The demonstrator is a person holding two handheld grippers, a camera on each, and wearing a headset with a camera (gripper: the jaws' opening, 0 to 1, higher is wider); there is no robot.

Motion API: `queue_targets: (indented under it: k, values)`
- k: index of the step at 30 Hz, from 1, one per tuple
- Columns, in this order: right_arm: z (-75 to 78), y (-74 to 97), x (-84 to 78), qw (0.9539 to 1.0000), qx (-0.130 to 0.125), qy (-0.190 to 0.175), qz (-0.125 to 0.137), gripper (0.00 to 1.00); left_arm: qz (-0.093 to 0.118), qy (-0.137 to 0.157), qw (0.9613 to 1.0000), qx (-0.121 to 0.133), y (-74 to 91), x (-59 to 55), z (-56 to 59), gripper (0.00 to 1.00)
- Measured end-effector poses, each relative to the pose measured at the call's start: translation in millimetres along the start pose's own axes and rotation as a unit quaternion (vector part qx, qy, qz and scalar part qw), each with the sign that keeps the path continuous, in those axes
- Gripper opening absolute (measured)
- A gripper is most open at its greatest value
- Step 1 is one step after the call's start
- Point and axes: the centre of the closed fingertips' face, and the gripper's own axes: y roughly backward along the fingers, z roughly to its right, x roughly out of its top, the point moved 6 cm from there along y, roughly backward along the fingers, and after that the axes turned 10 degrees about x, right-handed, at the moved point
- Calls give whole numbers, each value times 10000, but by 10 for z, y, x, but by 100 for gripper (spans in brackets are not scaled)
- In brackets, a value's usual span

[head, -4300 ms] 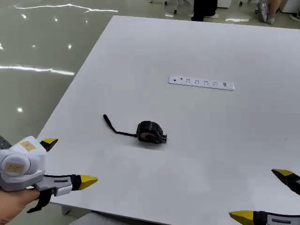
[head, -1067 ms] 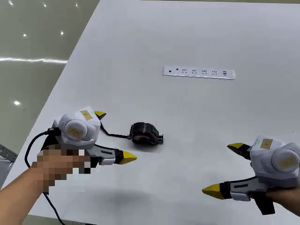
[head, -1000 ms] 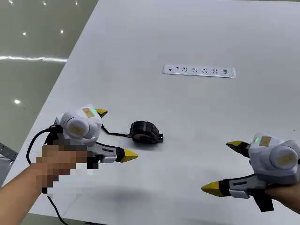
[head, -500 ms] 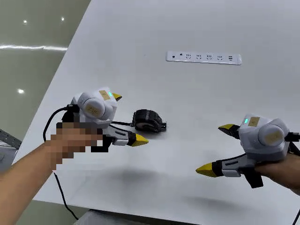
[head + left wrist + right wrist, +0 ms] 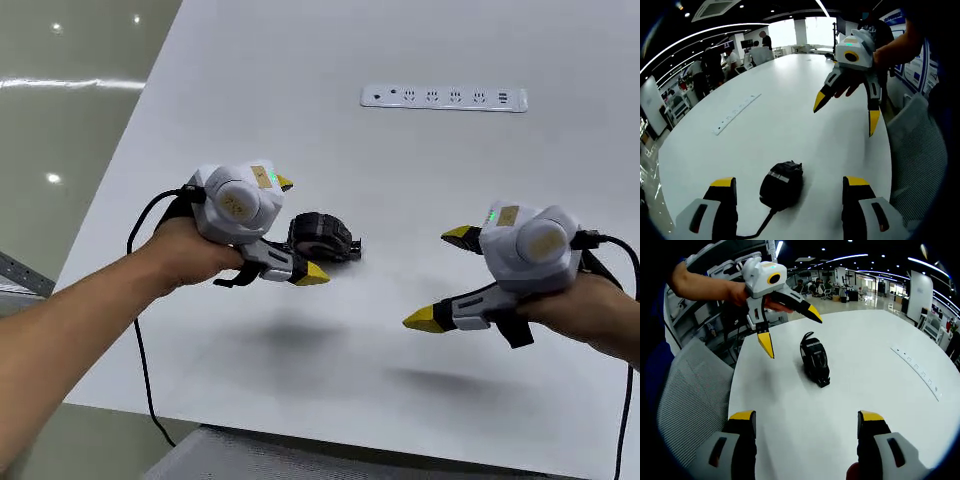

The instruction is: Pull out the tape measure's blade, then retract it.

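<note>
Scene: A person at a white workbench (image 5: 300,80) held a two-jaw gripper in each hand, with a power strip (image 5: 444,97) lying well beyond them.
Tape measure: The black tape measure (image 5: 322,238) lay on the bench between the two grippers, blade wound in, its hook end (image 5: 823,383) facing the right gripper and its wrist strap (image 5: 807,335) trailing the other way.
Left gripper: The left gripper (image 5: 790,331) hovered just beside the case with jaws spread wide and nothing held. In the left gripper view, the case sat between the two yellow tips.
Right gripper: The right gripper (image 5: 438,276) hung apart from the case, jaws likewise spread and empty, pointing toward the hook end.
Handling: The case looked compact, hard and fairly dense, probably rubber-skinned, so it should not crush. The blade would be thin, springy and liable to snap back.
Where to hold: The left jaws seemed best placed across the case's flat sides, and the right on the small hook tab.
Risk: The tab offered little purchase and could slip.
</note>
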Motion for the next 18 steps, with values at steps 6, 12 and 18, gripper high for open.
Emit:
queue_targets:
  k: [6,12,18]
  values:
    - [95,-185,13,9998,129,47,-111,78,-95,-215,9997,-102,-136,-14,-31,80]
    - [164,-340,51,9990,268,282,-202,72,-194,-404,9986,-273,-242,-53,-31,73]
    - [263,-471,117,9978,329,538,-215,68,-259,-648,9966,-439,-327,-62,-25,67]
